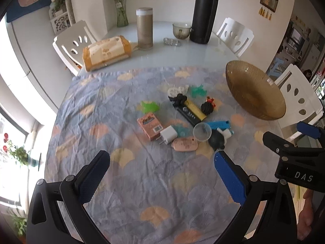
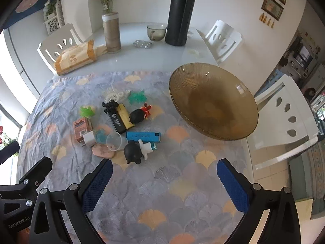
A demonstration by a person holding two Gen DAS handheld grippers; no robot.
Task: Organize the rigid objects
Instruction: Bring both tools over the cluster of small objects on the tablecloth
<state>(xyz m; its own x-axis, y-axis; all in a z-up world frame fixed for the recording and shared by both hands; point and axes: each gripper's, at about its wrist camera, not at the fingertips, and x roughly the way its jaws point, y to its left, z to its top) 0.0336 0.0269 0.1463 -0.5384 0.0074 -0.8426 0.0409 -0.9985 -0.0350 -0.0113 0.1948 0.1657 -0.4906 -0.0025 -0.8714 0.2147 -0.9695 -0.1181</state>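
Note:
A pile of small items lies on the patterned cloth: a pink box (image 1: 149, 125) (image 2: 81, 128), a white charger (image 1: 168, 136), a clear plastic cup (image 1: 201, 131) (image 2: 115, 140), a blue box (image 2: 143, 136), a black and yellow box (image 1: 191, 111) (image 2: 121, 118), a black-headed figurine (image 2: 135, 150) and green toys (image 1: 150, 106). An amber glass bowl (image 1: 254, 90) (image 2: 213, 99) stands to their right, empty. My left gripper (image 1: 162, 174) is open above bare cloth in front of the pile. My right gripper (image 2: 164, 183) is open too, near the figurine.
Behind the cloth on the white table (image 2: 154, 55) stand a black flask (image 1: 205, 14), a beige canister (image 1: 144, 28), a glass cup (image 1: 181, 30), a vase (image 1: 121, 10) and a wrapped packet (image 1: 107, 51). White chairs (image 2: 284, 109) surround the table.

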